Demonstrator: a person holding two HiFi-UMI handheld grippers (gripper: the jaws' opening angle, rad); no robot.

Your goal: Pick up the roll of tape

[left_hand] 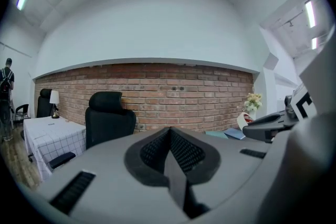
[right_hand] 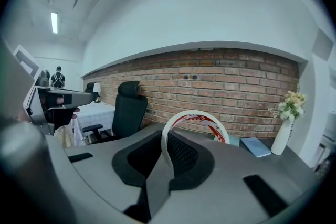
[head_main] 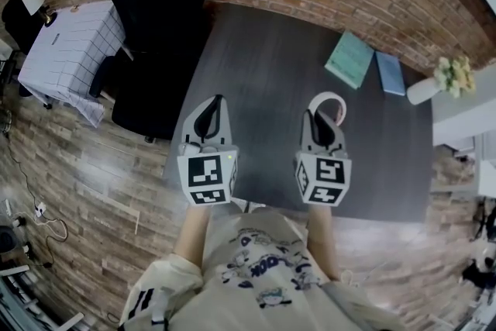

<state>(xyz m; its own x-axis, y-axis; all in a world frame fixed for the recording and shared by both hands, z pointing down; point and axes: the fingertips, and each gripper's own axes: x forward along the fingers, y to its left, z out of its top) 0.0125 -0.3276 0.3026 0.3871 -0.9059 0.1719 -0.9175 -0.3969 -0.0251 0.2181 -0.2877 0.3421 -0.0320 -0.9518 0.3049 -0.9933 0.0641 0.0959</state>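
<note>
The roll of tape (head_main: pixel 327 95) is a white ring with red print, and my right gripper (head_main: pixel 319 118) is shut on its near edge. It hangs lifted above the dark grey table (head_main: pixel 263 66). In the right gripper view the ring (right_hand: pixel 195 114) stands upright between the pads of that gripper (right_hand: pixel 164 136). My left gripper (head_main: pixel 209 108) is level with it on the left, over the table's left part, with its jaws together and nothing between them. The left gripper view shows these jaws (left_hand: pixel 169 129) shut, with the right gripper (left_hand: pixel 273 123) at the picture's right edge.
A teal book (head_main: pixel 349 59) and a blue book (head_main: pixel 390 72) lie at the table's far right. Beside them stands a white vase (head_main: pixel 425 89) of flowers. A black office chair (head_main: pixel 155 19) stands left of the table, and a white checked table (head_main: pixel 70 50) beyond it. A brick wall runs behind.
</note>
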